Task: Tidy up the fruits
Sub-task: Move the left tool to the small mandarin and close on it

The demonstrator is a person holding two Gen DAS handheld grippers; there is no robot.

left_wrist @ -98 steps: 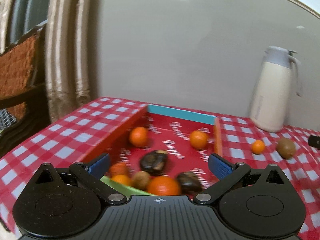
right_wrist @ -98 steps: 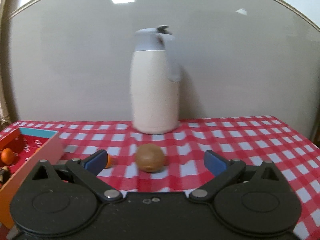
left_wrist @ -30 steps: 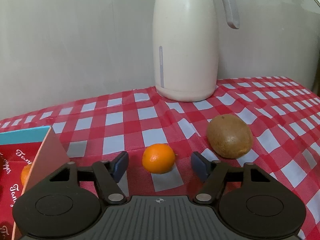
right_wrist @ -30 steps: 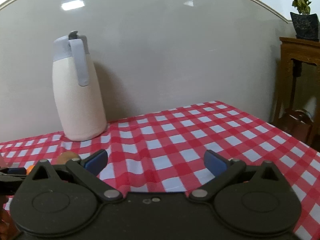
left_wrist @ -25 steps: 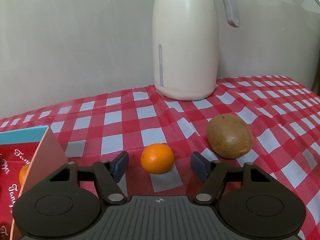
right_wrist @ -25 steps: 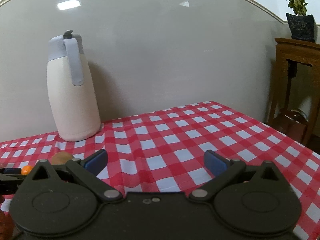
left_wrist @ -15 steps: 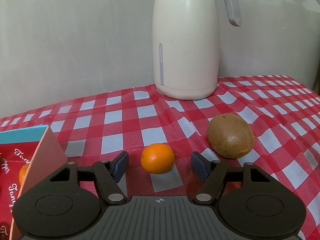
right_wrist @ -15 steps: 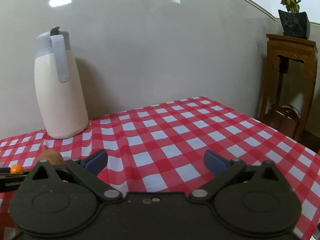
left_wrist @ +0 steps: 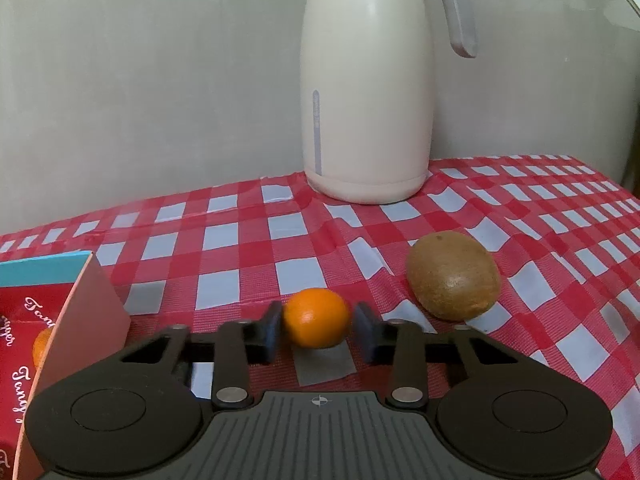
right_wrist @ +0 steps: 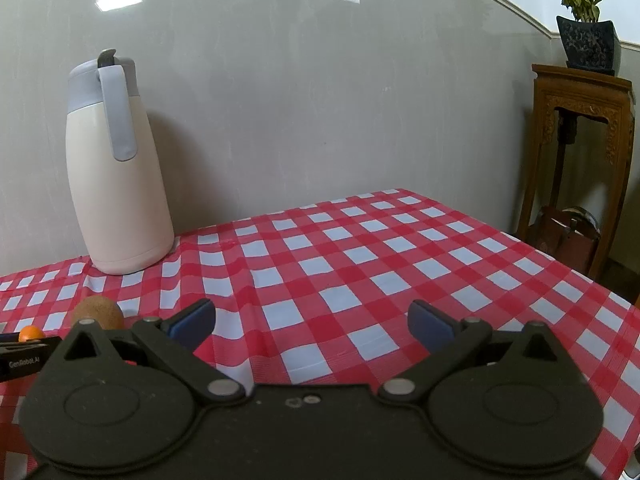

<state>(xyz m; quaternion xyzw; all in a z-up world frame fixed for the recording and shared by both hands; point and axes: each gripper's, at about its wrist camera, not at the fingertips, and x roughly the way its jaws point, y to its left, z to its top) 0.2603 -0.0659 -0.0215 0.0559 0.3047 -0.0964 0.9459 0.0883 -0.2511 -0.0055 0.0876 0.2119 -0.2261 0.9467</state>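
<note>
In the left wrist view my left gripper (left_wrist: 318, 326) is shut on a small orange (left_wrist: 317, 317), both pads against its sides, on the red-checked tablecloth. A brown kiwi (left_wrist: 454, 275) lies just to its right. The red fruit box (left_wrist: 82, 320) stands at the left edge, with another orange (left_wrist: 42, 346) showing inside it. In the right wrist view my right gripper (right_wrist: 312, 326) is open and empty over the cloth. The kiwi (right_wrist: 98, 312) and the small orange (right_wrist: 32, 333) show at its far left.
A cream thermos jug (left_wrist: 368, 88) with a grey handle stands by the wall behind the fruit; it also shows in the right wrist view (right_wrist: 116, 176). A wooden stand (right_wrist: 580, 152) with a potted plant (right_wrist: 586, 24) stands beyond the table's right edge.
My left gripper has closed its fingers onto the small orange. My right gripper has swung to the right, away from the kiwi, and stays open.
</note>
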